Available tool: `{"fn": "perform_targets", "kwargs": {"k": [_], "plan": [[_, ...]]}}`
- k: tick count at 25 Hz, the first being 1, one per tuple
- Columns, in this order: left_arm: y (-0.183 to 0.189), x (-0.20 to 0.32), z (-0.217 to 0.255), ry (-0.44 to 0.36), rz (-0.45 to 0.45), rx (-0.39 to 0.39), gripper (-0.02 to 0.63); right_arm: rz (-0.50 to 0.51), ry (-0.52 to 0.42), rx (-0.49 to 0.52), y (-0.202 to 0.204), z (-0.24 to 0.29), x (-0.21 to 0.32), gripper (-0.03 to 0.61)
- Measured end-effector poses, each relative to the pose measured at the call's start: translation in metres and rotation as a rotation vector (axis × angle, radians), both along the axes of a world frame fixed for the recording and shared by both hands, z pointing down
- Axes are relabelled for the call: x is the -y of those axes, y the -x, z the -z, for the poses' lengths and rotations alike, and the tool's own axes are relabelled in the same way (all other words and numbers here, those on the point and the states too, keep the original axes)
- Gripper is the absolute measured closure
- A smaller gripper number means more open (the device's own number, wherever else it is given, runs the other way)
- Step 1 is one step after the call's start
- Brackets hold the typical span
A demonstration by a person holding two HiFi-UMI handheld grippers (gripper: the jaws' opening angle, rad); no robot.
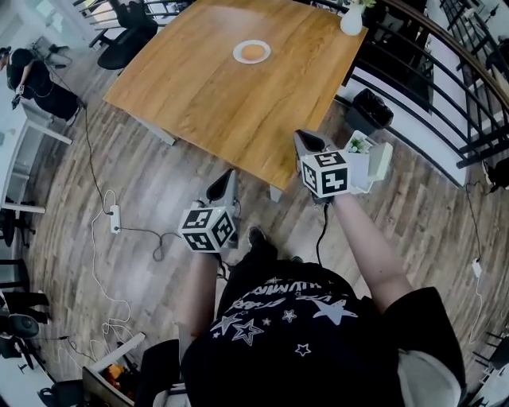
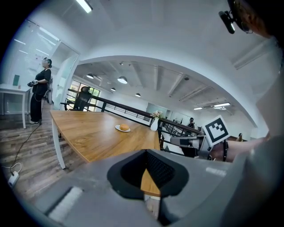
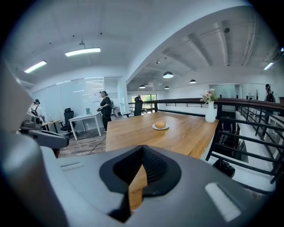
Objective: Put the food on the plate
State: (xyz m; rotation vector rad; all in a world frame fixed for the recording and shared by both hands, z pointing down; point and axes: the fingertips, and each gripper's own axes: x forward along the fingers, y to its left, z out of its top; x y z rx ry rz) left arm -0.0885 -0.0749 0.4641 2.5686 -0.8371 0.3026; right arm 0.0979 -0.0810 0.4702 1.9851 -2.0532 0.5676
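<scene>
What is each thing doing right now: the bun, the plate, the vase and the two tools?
plate, flat on the table.
bun, lying on the plate, untouched.
vase, upright at the table's corner.
left tool, shut, nothing in it.
right tool, shut, nothing in it.

Golden-brown bun (image 1: 252, 52), white plate (image 1: 237, 55), honey-brown wood-grain table (image 1: 215, 91), and a black shirt (image 1: 318, 354) patterned with white stars.

light: bright, even, ceiling lamps (image 3: 83, 52) | edges: fisheye-warped, dark corners | focus: sharp
</scene>
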Motion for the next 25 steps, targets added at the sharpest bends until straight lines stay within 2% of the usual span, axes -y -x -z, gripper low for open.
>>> {"fn": "perform_targets", "kwargs": {"k": [5,16,25], "plan": [[-0.002,-0.05,-0.006,0.015,0.003,0.012,0.614,0.074,-0.049,0.003,0.009,0.012,-0.045,0.575],[-0.004,-0.12,-0.001,0.01,0.017,0.007,0.614,0.044,-0.029,-0.023,-0.009,0.013,-0.124,0.577],[-0.006,-0.15,0.005,-0.013,0.023,0.0,0.614,0.029,-0.043,0.007,-0.016,0.016,-0.164,0.577]]}}
